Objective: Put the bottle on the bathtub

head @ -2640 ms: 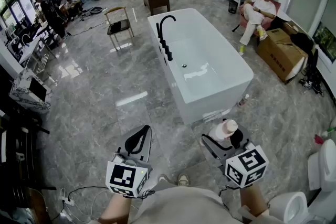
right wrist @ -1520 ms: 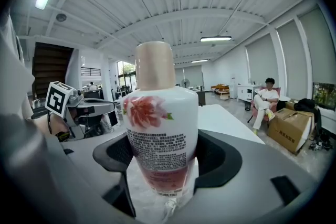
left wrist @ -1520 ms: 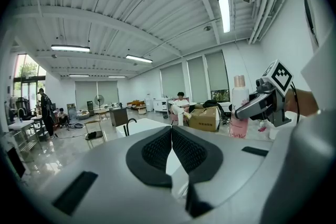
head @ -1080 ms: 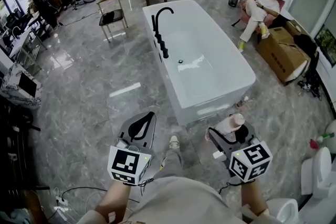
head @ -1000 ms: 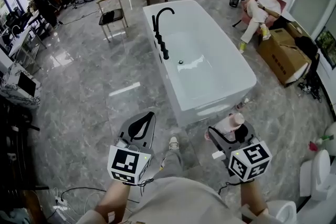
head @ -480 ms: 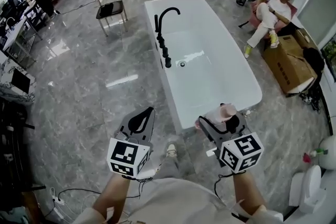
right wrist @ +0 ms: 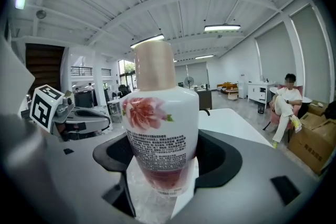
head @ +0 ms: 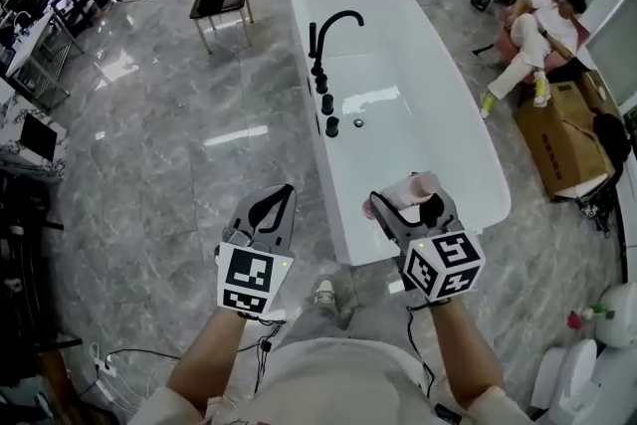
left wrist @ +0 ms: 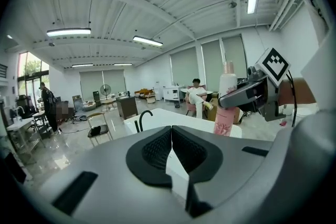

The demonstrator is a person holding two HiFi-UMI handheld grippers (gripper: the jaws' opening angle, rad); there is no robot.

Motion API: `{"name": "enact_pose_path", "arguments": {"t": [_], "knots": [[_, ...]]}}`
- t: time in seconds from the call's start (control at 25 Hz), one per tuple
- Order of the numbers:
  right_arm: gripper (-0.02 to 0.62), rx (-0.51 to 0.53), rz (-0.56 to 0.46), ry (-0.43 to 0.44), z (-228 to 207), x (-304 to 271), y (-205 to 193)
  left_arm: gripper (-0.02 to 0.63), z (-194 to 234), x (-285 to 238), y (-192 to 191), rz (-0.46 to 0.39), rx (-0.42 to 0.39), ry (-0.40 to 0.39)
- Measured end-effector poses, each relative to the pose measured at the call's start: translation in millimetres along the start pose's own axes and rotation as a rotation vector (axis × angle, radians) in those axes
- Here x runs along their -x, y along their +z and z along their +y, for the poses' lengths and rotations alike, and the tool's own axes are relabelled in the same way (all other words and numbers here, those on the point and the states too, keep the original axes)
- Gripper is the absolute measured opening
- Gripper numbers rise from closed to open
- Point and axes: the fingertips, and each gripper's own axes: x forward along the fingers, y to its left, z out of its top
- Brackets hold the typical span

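Bottle (head: 406,190) over the tub's (head: 350,239) near end
Right gripper (head: 400,206), lower centre, pinches it, base hidden behind the jaws; left gripper (head: 271,209) is pressed together, empty.

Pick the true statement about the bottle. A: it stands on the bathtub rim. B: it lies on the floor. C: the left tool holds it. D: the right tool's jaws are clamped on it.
D: the right gripper view shows the bottle upright between the jaws of the right tool, not yet on the bathtub.
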Motion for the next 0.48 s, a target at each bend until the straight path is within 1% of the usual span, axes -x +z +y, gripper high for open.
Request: {"name": "enact_pose_path", "arguments": {"t": [0.08,0.16,0.28,0.36,0.48], "knots": [[0.367,-0.010,0.007,-0.006,-8.9,-23.8,-0.7,0.021,7.8,-13.7,-4.7,0.005,-0.007,0.006],[0.367,0.005,0.025,-0.004,-16.8,-47.6,-5.4,0.021,15.8,-27.2,-10.2,0.006,-0.009,0.020],[0.367,0.031,0.063,0.022,-26.0,-80.8,-22.9,0.021,25.3,-44.6,-24.9,0.017,0.000,0.056],[0.367,0.025,0.073,0.039,-35.6,-100.8,-34.1,0.021,28.1,-58.9,-35.7,0.019,0.038,0.068],[0.367,0.030,0.080,0.062,-49.5,-128.4,-49.5,0.021,30.6,-82.2,-52.7,0.021,0.138,0.076]]}}
